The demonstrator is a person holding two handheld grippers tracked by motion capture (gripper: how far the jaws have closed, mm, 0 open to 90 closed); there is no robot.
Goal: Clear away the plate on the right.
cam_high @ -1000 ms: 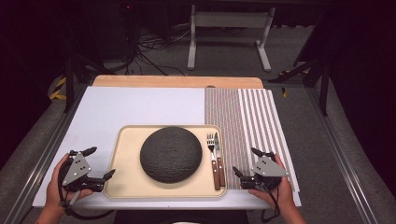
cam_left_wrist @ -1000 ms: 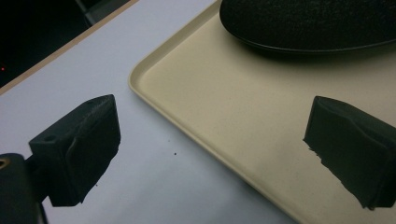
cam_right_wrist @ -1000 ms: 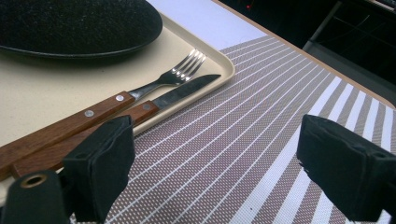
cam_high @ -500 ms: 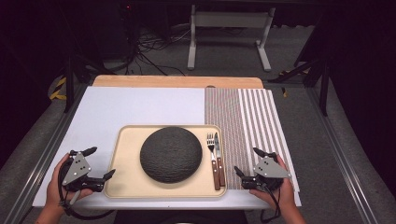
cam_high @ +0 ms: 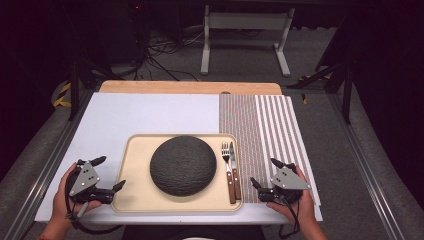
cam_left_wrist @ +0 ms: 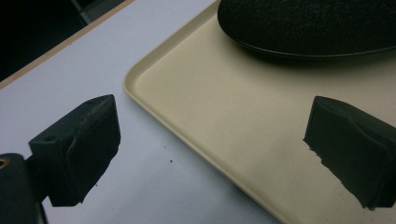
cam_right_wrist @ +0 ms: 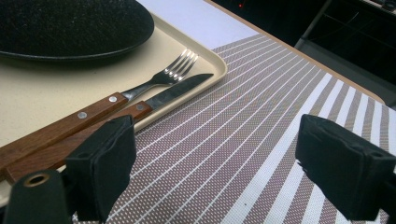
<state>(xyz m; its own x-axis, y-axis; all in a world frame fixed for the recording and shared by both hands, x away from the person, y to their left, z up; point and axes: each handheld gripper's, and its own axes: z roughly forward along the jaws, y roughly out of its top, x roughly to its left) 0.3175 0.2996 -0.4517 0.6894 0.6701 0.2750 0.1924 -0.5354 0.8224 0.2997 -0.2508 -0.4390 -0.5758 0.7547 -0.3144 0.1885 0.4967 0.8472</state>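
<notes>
Table's tray point(cam_high: 140, 200) flanked by open claws, apparently untouched.

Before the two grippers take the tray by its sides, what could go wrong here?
1. The black plate sits upside down on the tray; if the tray tilts, it may slide.
2. The fork and knife lie loose near the right rim, close to the right gripper, so they may roll off or get pinched.
3. The left gripper is open with one jaw over the rim; an uneven grip could tip the tray.
</notes>
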